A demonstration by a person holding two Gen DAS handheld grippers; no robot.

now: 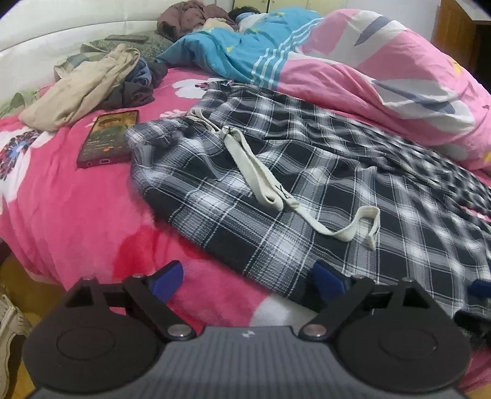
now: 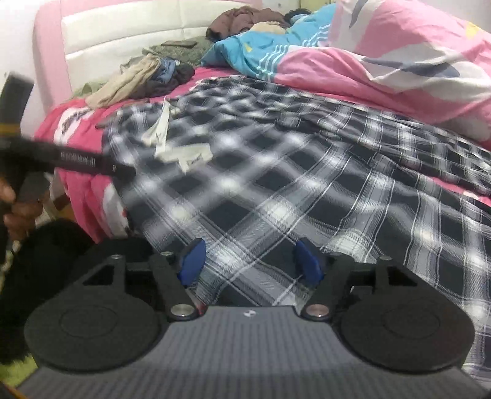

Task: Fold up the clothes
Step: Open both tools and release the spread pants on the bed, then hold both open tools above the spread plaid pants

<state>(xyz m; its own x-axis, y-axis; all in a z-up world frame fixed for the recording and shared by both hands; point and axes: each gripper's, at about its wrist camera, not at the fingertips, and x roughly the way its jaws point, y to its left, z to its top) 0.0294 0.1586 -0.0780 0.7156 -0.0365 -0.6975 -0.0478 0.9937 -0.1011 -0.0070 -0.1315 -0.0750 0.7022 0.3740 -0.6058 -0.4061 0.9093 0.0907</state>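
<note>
Both claws gape, gripping nothing. Just ahead of the left claw rumpled plaid flannel trousers with a cream woven drawstring sprawl across the fuzzy pink bedspread; the right claw hovers over the plaid.

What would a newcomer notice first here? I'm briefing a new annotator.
Black-and-white plaid trousers spread across the pink floral bedsheet, their cream drawstring trailing on top. A smartphone lies left of them, and a person sleeps under quilts at the far end.
</note>
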